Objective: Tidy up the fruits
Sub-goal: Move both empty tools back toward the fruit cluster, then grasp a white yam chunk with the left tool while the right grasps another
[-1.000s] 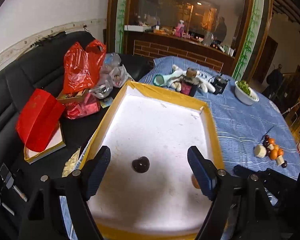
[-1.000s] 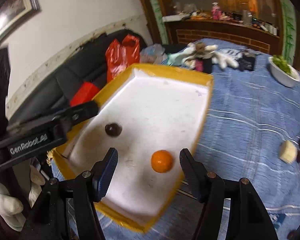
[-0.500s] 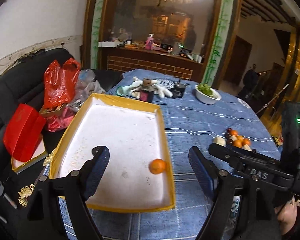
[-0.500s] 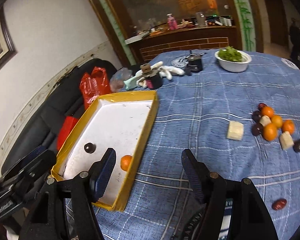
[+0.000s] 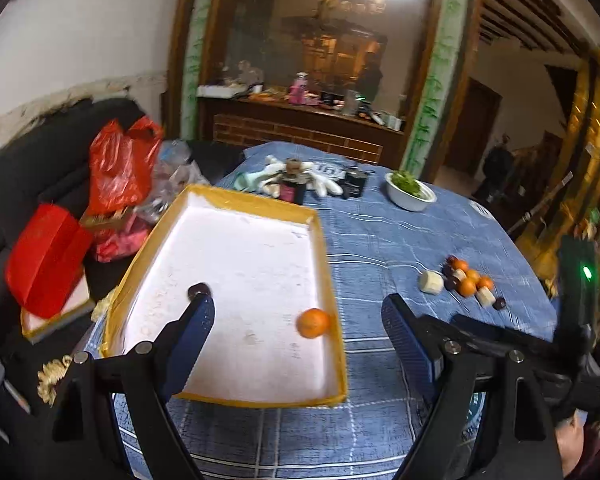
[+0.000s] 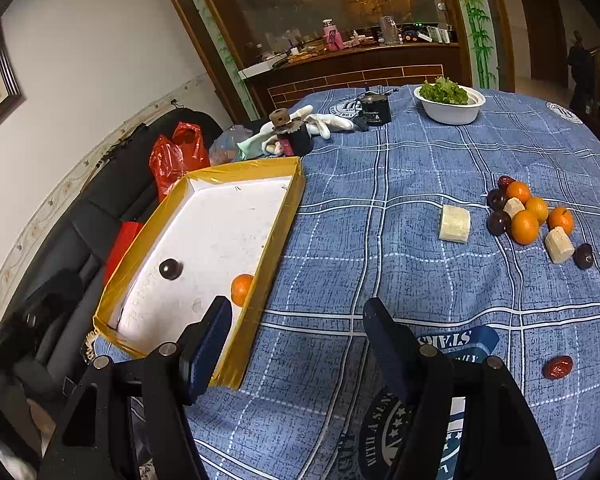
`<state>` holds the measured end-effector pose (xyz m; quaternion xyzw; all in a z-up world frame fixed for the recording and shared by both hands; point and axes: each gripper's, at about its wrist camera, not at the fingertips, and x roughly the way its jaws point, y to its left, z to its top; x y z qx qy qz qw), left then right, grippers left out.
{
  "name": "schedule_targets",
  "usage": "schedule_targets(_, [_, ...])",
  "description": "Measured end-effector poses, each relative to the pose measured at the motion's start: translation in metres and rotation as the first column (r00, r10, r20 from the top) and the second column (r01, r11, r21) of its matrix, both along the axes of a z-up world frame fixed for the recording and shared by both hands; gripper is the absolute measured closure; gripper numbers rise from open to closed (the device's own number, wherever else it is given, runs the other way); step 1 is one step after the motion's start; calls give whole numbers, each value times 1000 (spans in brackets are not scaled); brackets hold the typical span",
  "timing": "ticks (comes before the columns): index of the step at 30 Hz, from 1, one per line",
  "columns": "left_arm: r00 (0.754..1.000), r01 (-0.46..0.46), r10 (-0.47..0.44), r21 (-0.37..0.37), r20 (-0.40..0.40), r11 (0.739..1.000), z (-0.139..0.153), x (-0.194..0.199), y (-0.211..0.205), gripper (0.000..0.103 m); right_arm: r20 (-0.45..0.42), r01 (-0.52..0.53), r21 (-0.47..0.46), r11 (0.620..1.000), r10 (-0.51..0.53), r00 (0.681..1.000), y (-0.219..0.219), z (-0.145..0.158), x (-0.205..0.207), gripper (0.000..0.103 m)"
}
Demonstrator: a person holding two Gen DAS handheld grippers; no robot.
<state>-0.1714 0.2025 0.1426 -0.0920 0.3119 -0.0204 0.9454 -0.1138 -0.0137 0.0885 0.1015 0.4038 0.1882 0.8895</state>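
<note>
A yellow-rimmed white tray lies at the left of the blue checked tablecloth. In it are one orange by the right rim and one dark plum. A pile of oranges, plums and banana pieces sits on the cloth to the right, with one banana piece apart from it. A red date lies alone nearer me. My left gripper hovers open over the tray's near end, holding nothing. My right gripper is open and empty above the cloth beside the tray.
A white bowl of greens, white gloves and a dark jar stand at the table's far side. Red bags and a red box lie on the black sofa to the left.
Both grippers have drawn back from the tray and swung right, so the fruit pile has come into view. The orange and plum stay in the tray. The left jaws stand slightly wider.
</note>
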Motion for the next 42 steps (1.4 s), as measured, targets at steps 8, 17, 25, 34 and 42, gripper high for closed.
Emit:
schedule_targets(8, [996,-43,40,-32,-77,999,-16,23,13,18,-7,25,7,1000,-25,1000,-13,-4,7,30])
schedule_targets(17, [992,34,-36,-23,-117,999,-25,42,-19,18,-29,141,18,990,-140,990,-74,-17,9,30])
schedule_targets(25, [978,126,-124,3,-166,992,-29,65,-54,18,-44,310,33,950,-308,950,-172,-24,2,30])
schedule_targets(34, [928,225,-255,-138,-270,964,-52,116,-96,18,-65,362,-17,932,-363,930,-235,-26,26,30])
schedule_targets(42, [886,377,-380,-62,-266,924,-71,163,-176,20,-59,278,-151,949,-290,955,-222,-46,65,32])
